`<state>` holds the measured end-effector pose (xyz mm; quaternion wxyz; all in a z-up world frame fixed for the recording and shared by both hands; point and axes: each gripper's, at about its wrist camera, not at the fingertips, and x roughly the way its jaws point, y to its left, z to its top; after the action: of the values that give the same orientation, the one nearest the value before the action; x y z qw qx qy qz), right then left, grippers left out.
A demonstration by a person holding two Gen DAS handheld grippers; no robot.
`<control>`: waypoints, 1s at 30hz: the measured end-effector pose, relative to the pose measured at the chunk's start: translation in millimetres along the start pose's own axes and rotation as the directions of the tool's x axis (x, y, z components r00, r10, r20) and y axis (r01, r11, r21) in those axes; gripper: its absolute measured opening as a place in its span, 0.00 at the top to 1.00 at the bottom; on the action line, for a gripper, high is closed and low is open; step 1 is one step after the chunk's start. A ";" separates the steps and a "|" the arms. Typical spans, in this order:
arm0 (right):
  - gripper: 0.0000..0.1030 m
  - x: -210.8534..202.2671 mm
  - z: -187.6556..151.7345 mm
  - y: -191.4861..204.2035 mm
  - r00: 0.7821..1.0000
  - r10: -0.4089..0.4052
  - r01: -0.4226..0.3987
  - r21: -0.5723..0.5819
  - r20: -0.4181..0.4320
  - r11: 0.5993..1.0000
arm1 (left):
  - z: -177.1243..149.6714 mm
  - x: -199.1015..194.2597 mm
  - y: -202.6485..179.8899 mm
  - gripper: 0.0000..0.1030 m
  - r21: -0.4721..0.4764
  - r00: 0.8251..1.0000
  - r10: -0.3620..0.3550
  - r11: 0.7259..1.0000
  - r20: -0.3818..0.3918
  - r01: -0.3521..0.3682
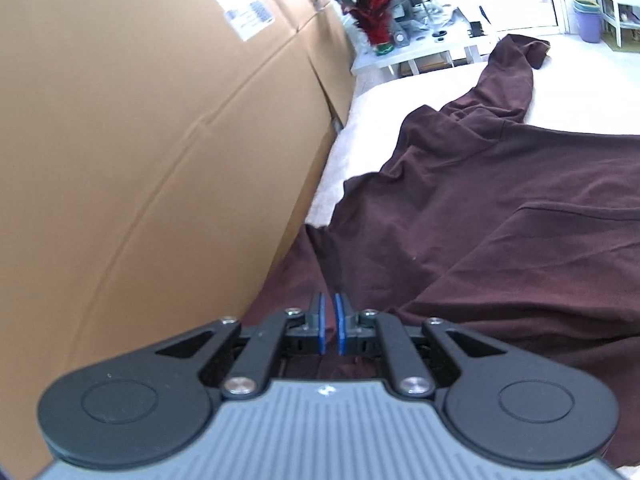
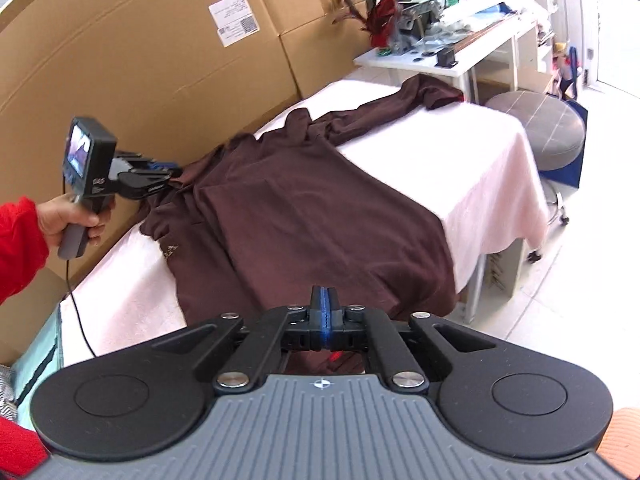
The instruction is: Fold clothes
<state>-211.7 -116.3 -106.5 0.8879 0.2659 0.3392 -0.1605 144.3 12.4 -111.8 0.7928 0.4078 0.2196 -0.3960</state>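
A dark maroon long-sleeved garment lies spread across a table with a pale pink cover. One sleeve stretches toward the far end. My left gripper is shut on a fold of the garment near its left edge, with cloth between the blue pads. It also shows in the right wrist view, pinching the garment's far left edge. My right gripper is shut with its pads together at the garment's near hem; whether it holds cloth is hidden.
Large cardboard boxes stand along the table's left side, close to my left gripper. A white desk with clutter and red feathers is beyond the table. A grey round stool stands on the right.
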 end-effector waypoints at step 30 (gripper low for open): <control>0.86 -25.8 1.5 9.0 0.993 0.098 -0.098 -0.004 0.063 0.995 | -7.2 -32.7 18.2 1.00 -0.069 0.998 0.039 0.997 0.052 -0.035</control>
<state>-225.2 -107.2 -84.5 0.9052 0.2767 0.2976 -0.1247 139.5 39.4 -85.4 0.8191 0.3739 0.2043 -0.3842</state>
